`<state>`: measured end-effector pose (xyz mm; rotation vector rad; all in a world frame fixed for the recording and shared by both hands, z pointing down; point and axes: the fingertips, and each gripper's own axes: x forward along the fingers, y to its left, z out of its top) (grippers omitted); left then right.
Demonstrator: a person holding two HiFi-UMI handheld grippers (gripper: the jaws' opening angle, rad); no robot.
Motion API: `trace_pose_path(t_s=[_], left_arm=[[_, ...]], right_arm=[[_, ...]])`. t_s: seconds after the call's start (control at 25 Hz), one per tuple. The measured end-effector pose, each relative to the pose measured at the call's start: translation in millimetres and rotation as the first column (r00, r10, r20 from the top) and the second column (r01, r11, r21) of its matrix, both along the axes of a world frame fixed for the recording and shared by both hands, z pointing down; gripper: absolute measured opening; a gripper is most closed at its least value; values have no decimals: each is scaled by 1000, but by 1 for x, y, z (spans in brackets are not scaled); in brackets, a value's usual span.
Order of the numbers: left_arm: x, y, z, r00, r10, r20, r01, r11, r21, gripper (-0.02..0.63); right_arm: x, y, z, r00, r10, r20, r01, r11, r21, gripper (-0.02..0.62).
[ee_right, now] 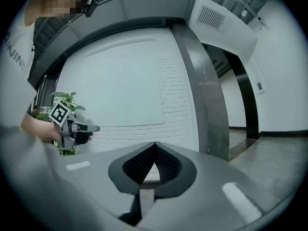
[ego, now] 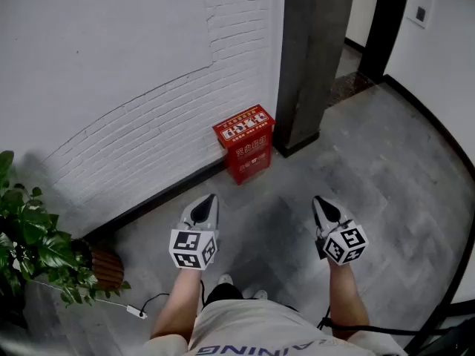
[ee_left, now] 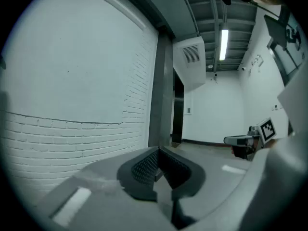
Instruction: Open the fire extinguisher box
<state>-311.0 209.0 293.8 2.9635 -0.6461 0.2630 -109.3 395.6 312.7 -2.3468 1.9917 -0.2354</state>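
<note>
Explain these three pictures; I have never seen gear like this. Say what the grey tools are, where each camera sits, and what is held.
No robot: a person holds a two-jaw gripper in each hand. The head view, from a head-worn camera, looks down on the left gripper and the right gripper. The other two pictures come from cameras riding on each gripper, looking along its jaws. Both pairs of jaws are shut, holding nothing. On the floor, against the brick wall, stands the red fire extinguisher box, ahead of both grippers and untouched. A potted plant stands at left.
</note>
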Motion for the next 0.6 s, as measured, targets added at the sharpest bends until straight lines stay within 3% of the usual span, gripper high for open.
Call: trace_pose_path(t_s=[0.32, 0.6], left_arm=[[52, -31, 11, 1000, 22, 6, -22, 1000, -12, 6], [130, -93, 30, 999, 51, -9, -52, 998, -41, 6]], right_arm=[[44, -24, 8, 1000, 22, -3, -22, 1000, -7, 3], [110, -75, 19, 999, 43, -19, -43, 998, -38, 3]])
